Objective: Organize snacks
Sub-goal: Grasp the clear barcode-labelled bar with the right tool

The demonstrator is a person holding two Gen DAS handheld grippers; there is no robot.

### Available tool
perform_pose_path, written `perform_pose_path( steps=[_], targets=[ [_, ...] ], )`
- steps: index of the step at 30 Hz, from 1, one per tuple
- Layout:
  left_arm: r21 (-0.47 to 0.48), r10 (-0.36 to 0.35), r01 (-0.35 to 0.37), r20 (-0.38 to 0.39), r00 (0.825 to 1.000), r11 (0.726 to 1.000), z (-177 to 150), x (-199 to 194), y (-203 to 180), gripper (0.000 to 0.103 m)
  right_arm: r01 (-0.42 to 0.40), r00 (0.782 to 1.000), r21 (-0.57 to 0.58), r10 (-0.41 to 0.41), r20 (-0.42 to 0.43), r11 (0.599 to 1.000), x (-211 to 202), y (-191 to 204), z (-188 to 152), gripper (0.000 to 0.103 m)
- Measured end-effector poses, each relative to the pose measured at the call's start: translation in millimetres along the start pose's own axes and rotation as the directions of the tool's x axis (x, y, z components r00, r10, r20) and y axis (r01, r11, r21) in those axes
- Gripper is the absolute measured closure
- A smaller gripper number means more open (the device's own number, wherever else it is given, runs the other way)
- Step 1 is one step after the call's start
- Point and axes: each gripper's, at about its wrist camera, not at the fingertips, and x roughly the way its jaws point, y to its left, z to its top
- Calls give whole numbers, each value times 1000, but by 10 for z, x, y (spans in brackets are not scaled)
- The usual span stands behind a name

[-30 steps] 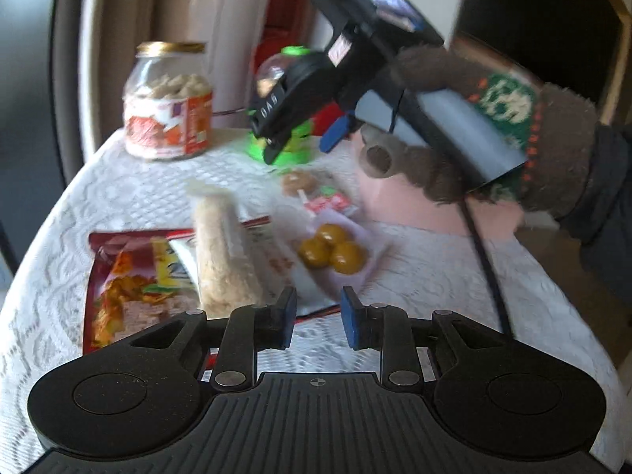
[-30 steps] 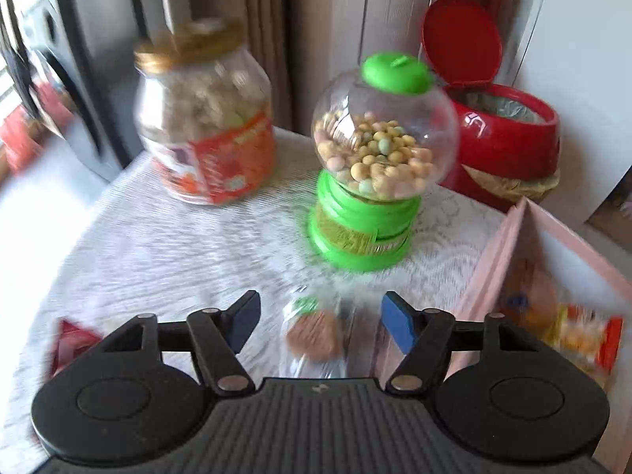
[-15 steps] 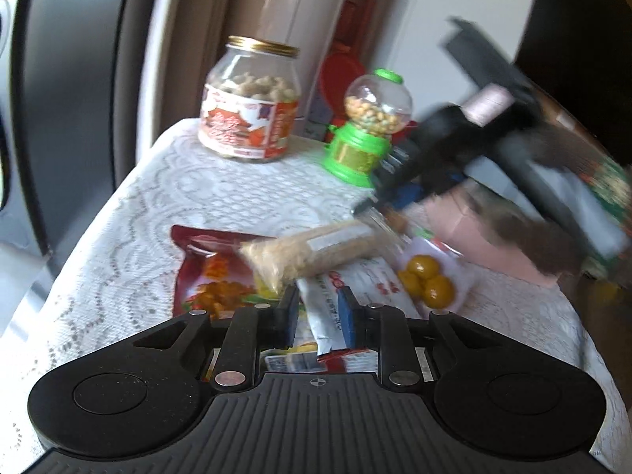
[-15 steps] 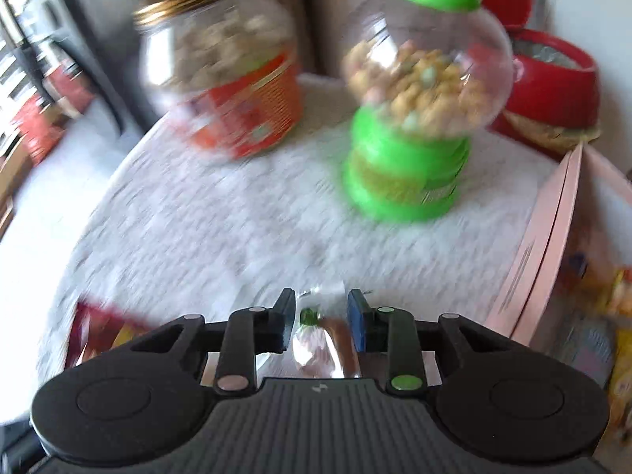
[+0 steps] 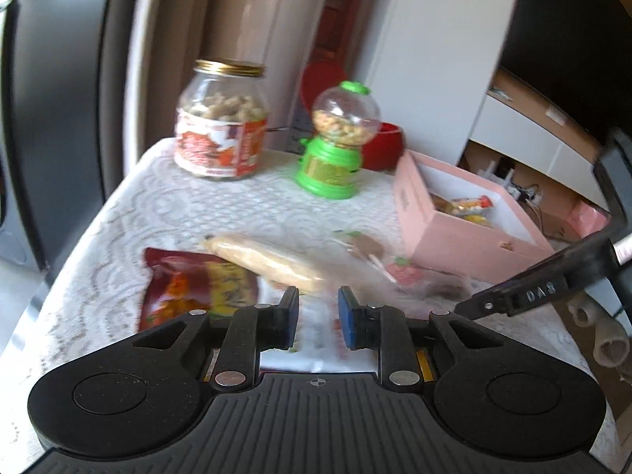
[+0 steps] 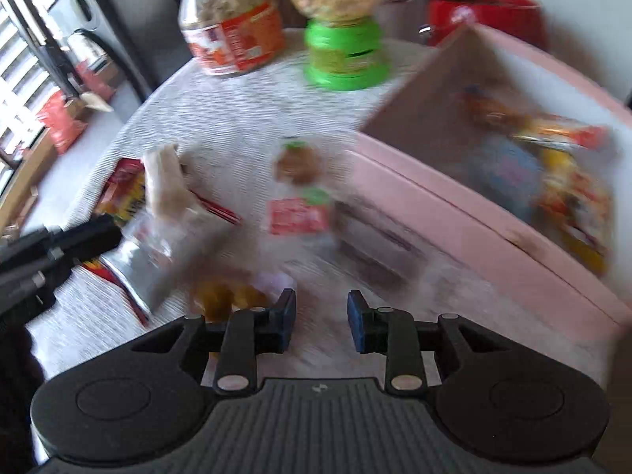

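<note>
Progress: several snacks in pink box (image 5: 470,233) at 2 o'clock | left: cracker sleeve (image 5: 272,262), red bag (image 5: 185,280) on table at 11 | my claws (image 5: 318,318) (image 6: 320,322): both closed, empty.

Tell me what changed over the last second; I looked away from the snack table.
The right claw closed with nothing between its pads and swung back from the gumball machine to beside the pink box. The left claw grips a silver packet. Jar and lollipop stayed put.
</note>
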Motion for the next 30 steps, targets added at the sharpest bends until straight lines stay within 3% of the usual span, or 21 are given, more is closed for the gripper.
perform_pose_path(
  steps=[3,5,7,9,12,16,20,21,22,23,26,30],
  targets=[
    [20,-56,57,-20,998,998,90,128,-137,78,91,992,-62,-84,97,994,-146,-59,-153,72],
    [10,-94,94,-54,994,995,185,303,-204,77,127,983,-87,-114,141,988,-199,-113,-188,50],
    [-30,-87,85,-94,992,996,278,508,-232,77,147,975,-87,-129,182,985,-220,-168,-190,40],
    [-84,-73,63,-118,990,994,367,697,-212,77,164,966,-64,-147,211,984,-204,-279,-166,40],
    [-132,-41,21,-144,989,991,489,933,-170,77,29,980,17,-32,198,999,-100,-489,-89,40],
    [-108,30,-47,-160,987,993,605,1126,-189,77,-90,975,17,85,205,996,115,-506,11,40],
    [-30,35,-42,-195,980,999,653,1290,-340,77,2,975,-134,28,221,991,257,-217,-7,40],
    [-7,35,-37,-203,979,999,643,1318,-386,76,10,974,-158,26,224,987,248,-175,-48,43],
    [14,31,-29,-209,977,999,629,1347,-433,76,9,974,-176,31,223,984,217,-147,-101,54],
    [34,27,-20,-213,977,999,610,1377,-473,75,7,975,-184,34,218,983,176,-125,-159,64],
    [86,10,8,-212,977,996,542,1426,-626,67,14,978,-182,25,209,983,32,-103,-396,67],
    [187,74,-37,-196,978,982,493,1448,-863,57,2,981,-118,21,192,993,-158,-190,-640,67]
  ],
)
